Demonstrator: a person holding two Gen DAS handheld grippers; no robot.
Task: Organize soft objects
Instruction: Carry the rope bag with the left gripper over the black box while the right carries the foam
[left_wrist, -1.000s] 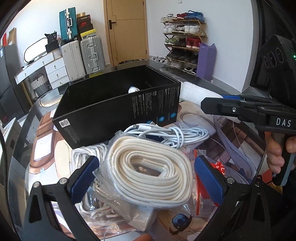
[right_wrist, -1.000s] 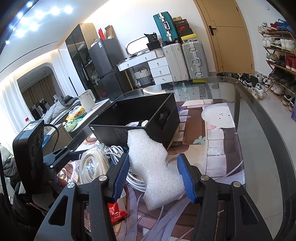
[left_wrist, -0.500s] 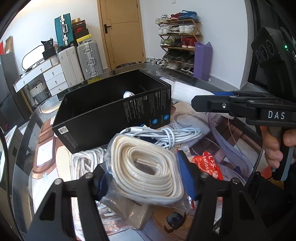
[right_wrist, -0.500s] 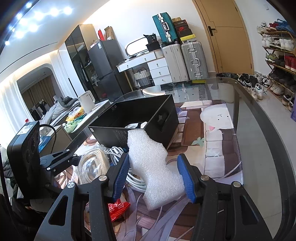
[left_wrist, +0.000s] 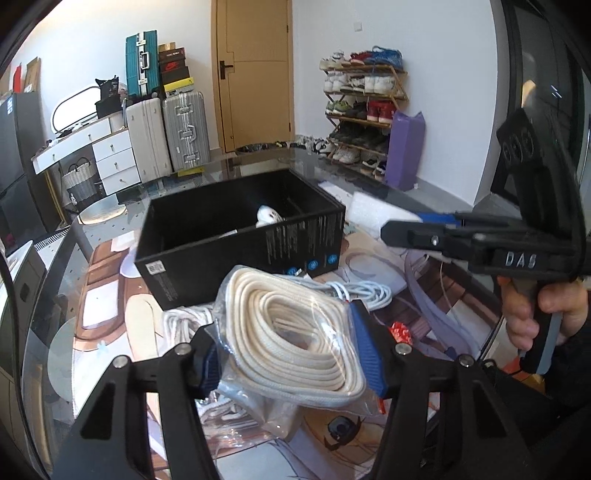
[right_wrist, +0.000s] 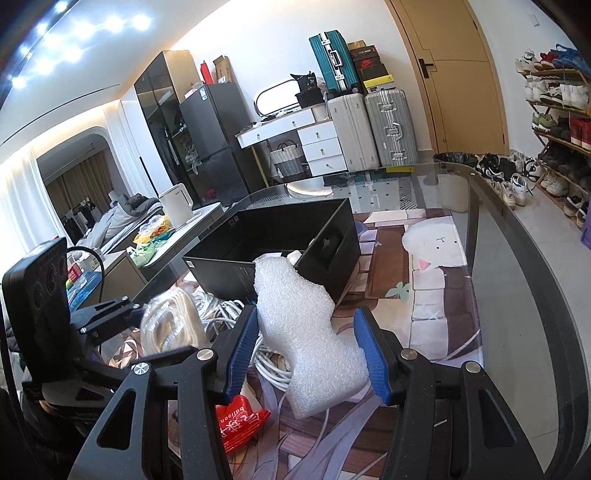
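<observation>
My left gripper (left_wrist: 291, 350) is shut on a clear bag holding a coiled cream rope (left_wrist: 295, 339), lifted above the table. The bag also shows in the right wrist view (right_wrist: 170, 325). My right gripper (right_wrist: 306, 350) is shut on a white foam piece (right_wrist: 306, 328), which also shows in the left wrist view (left_wrist: 373, 214). An open black box (left_wrist: 240, 243) stands just behind both, with a white object (left_wrist: 267, 216) inside; the box also shows in the right wrist view (right_wrist: 280, 240).
White cables (left_wrist: 354, 291) lie in front of the box. A red balloon packet (right_wrist: 240, 421) lies on the patterned mat (right_wrist: 424, 280). The glass table edge (right_wrist: 524, 251) curves on the right. Suitcases and a shoe rack stand beyond.
My left gripper closed on the bagged rope and lifted it up toward the box. My right gripper has kept hold of the foam, nearly still.
</observation>
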